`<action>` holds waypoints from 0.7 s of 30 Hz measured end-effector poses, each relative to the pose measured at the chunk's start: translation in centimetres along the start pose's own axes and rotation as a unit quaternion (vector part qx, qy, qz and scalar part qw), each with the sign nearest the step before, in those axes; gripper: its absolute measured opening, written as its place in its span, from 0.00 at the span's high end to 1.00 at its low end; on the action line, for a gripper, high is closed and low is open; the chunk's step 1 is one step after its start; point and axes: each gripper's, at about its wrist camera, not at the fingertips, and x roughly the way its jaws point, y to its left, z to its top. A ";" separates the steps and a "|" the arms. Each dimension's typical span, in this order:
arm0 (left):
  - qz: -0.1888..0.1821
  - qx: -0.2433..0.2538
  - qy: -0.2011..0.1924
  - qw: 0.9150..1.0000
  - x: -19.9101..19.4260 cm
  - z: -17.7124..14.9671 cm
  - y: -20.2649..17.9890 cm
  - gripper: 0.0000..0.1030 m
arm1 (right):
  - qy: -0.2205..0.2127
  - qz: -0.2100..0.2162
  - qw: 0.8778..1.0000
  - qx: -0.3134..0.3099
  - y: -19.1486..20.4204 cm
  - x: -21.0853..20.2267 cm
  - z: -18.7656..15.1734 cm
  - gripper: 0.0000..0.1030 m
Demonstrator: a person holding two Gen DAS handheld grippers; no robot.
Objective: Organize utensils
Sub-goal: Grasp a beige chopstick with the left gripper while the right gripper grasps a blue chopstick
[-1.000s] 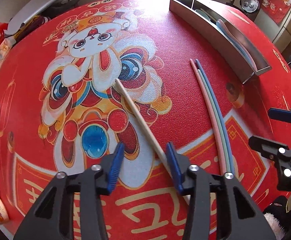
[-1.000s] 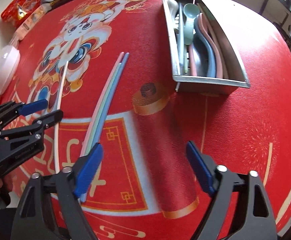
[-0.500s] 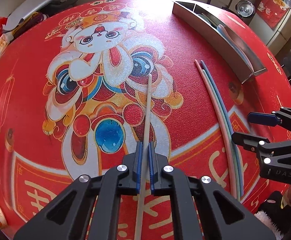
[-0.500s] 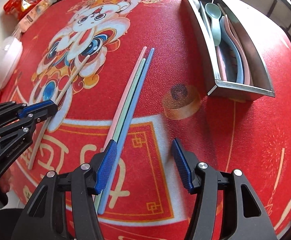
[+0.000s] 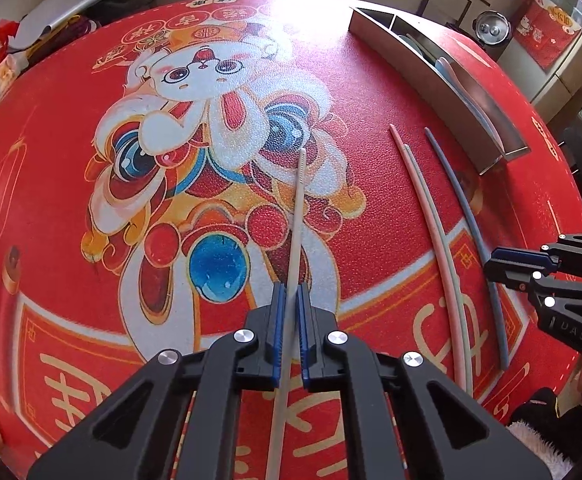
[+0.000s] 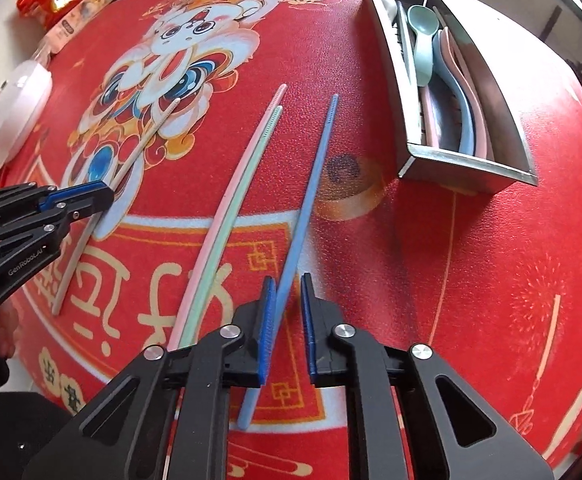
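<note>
Left gripper [image 5: 289, 300]: clamped on beige plastic chopstick [image 5: 295, 216], as half a second ago. Right gripper [image 6: 289, 294]: newly closed on slate-blue plastic chopstick [image 6: 311, 196], now apart from pink-green pair [image 6: 243, 184] on red mat [image 6: 471, 260]

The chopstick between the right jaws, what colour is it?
Blue chopstick, clearest in the right wrist view.

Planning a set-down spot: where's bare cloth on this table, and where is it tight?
Free: the cloth between the blue chopstick and the near end of the metal tray, and on toward the table edge. Crowded: the strip from the white chopstick to the pink and green chopsticks, with both grippers down.
</note>
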 end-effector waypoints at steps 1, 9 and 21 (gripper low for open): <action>-0.006 -0.001 0.002 1.000 -0.1 -0.2 0.1 0.93 | -0.003 -0.002 1.000 -0.001 -0.4 -0.1 -0.1 0.93; -0.034 -0.022 -0.001 0.999 -0.3 -1.0 0.4 0.93 | -0.022 0.008 1.000 0.001 -2.1 -0.6 -1.0 0.93; -0.032 -0.005 0.005 0.999 -0.5 -1.3 -0.2 0.91 | -0.030 0.004 1.000 0.006 -3.0 -0.3 -0.8 0.92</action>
